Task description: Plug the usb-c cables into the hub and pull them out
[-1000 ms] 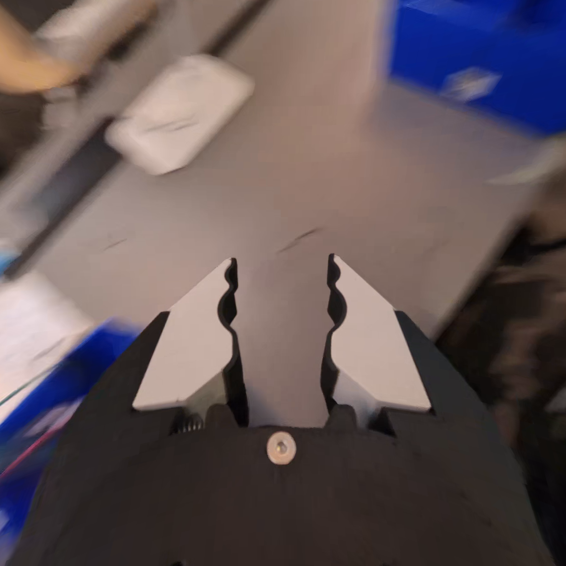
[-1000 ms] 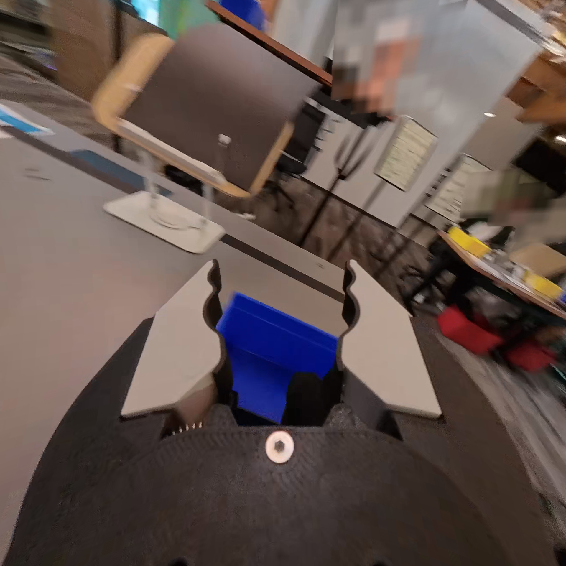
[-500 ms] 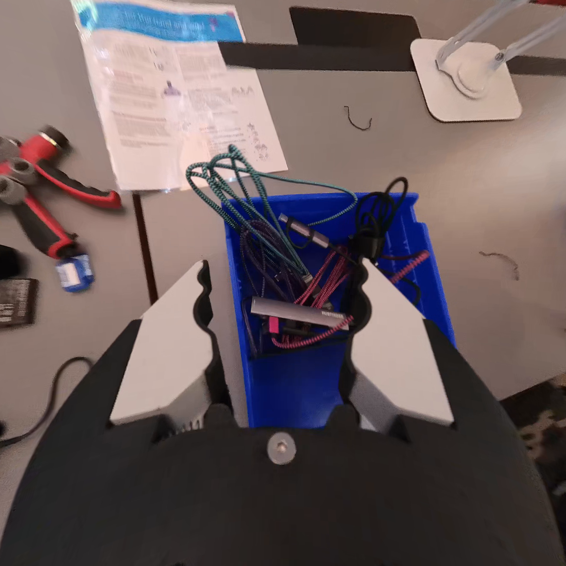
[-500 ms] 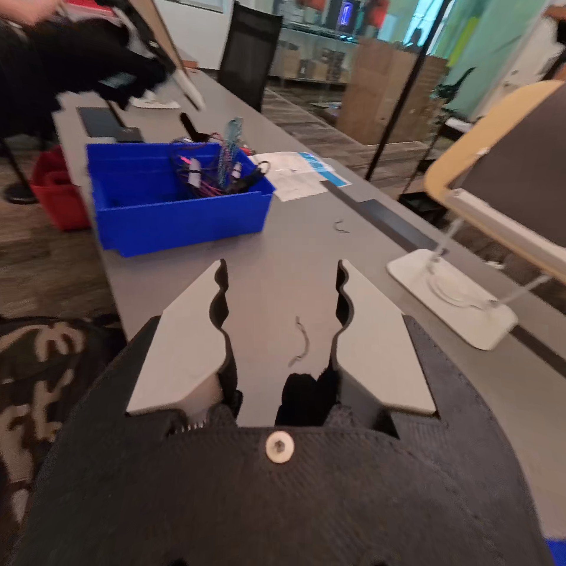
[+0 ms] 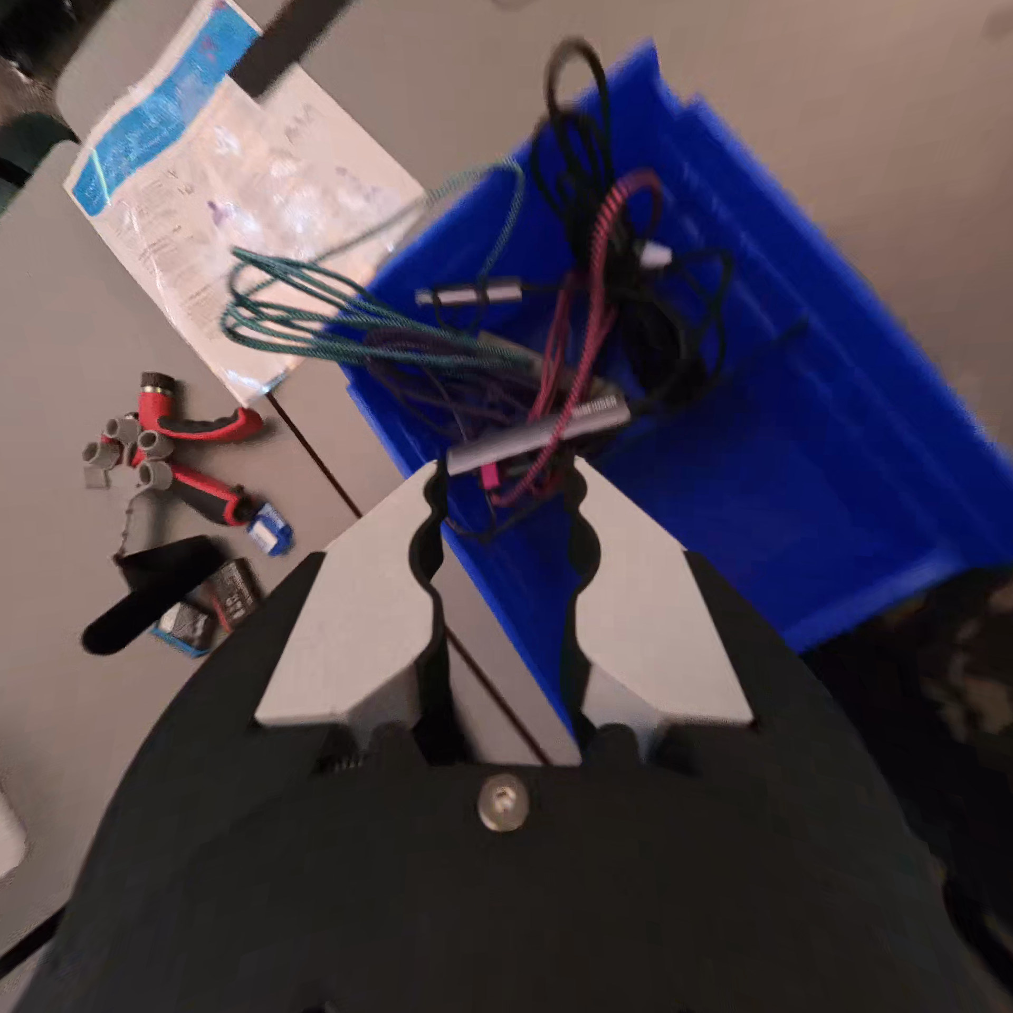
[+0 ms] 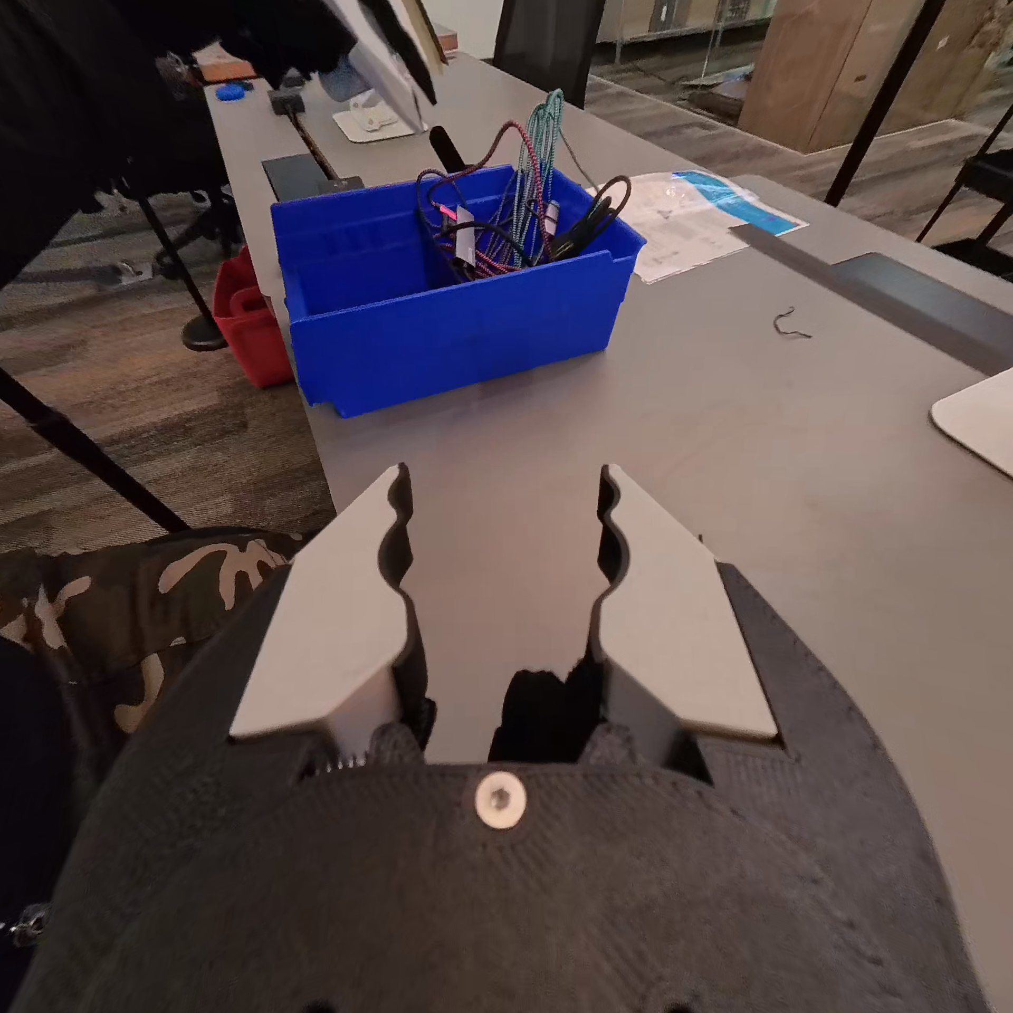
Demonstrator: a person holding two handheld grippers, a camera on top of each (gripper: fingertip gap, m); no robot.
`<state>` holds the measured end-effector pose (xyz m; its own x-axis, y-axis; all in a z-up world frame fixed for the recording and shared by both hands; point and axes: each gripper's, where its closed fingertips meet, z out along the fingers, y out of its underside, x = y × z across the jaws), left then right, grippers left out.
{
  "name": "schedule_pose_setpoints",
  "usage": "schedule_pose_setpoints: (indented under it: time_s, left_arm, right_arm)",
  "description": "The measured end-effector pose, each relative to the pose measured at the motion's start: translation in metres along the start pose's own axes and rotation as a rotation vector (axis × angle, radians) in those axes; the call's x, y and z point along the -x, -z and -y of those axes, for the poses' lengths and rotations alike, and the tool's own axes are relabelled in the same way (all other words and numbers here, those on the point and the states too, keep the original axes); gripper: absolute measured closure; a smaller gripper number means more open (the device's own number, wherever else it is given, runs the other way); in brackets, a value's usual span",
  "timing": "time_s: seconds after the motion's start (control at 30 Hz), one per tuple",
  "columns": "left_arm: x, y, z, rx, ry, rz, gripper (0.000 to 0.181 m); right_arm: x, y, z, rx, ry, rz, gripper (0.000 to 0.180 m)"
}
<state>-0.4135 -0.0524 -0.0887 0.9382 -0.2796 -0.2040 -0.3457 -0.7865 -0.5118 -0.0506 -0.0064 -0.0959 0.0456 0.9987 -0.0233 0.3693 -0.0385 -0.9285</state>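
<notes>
A blue bin (image 5: pixel 795 438) on the grey table holds a tangle of cables: a teal braided one (image 5: pixel 307 323), a red braided one (image 5: pixel 592 285) and a black one (image 5: pixel 581 109). A grey hub (image 5: pixel 537 433) lies across them. My left gripper (image 5: pixel 504 471) is open and empty, above the bin's near-left wall, with its tips just short of the hub. In the right wrist view the bin (image 6: pixel 449 329) stands at the table's left edge with the cables (image 6: pixel 521 219) in its right end. My right gripper (image 6: pixel 501 474) is open and empty, low over the table, well short of the bin.
A printed sheet in a plastic sleeve (image 5: pixel 230 186) lies left of the bin. Red-handled tools (image 5: pixel 186 455), a black object (image 5: pixel 148 592) and small batteries (image 5: pixel 219 603) lie farther left. A white stand base (image 6: pixel 975 422) sits at the right. A red box (image 6: pixel 246 323) is on the floor. The grippers' ends are close to 35 centimeters from one another.
The left gripper has tilted and come closer to the bin, so the hub now sits at its tips. The right gripper has turned to face the bin more squarely. Both stay open.
</notes>
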Motion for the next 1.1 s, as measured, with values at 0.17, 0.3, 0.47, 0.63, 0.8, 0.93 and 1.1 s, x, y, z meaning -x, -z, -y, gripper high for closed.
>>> schedule_pose_setpoints:
  time_s: [0.17,0.3,0.47,0.63,0.8,0.93,1.1]
  left_arm:
    - [-0.028,-0.013,-0.031,0.144,-0.164,0.024,0.131]
    - [-0.012,-0.04,-0.033,0.105,-0.149,0.096,0.122]
    - [-0.002,-0.057,-0.035,0.107,-0.188,0.147,0.126]
    - [-0.005,-0.058,-0.027,0.126,-0.288,0.173,0.13]
    - [0.0,-0.058,-0.025,0.183,-0.356,0.172,0.144]
    - [0.002,-0.071,-0.035,0.272,-0.452,0.154,0.146]
    - [0.006,-0.079,-0.03,0.278,-0.538,0.176,0.14]
  right_arm:
    - [0.012,-0.011,-0.008,0.01,0.001,0.045,0.114]
    - [0.02,-0.016,-0.016,0.026,0.0,0.072,0.115]
    - [0.025,-0.017,-0.016,0.022,0.011,0.084,0.116]
    - [0.027,-0.018,-0.017,0.017,0.004,0.1,0.117]
    - [0.032,-0.02,-0.017,0.017,0.006,0.115,0.117]
    - [0.033,-0.021,-0.019,0.022,0.005,0.12,0.117]
    - [0.031,-0.022,-0.022,0.024,-0.003,0.123,0.117]
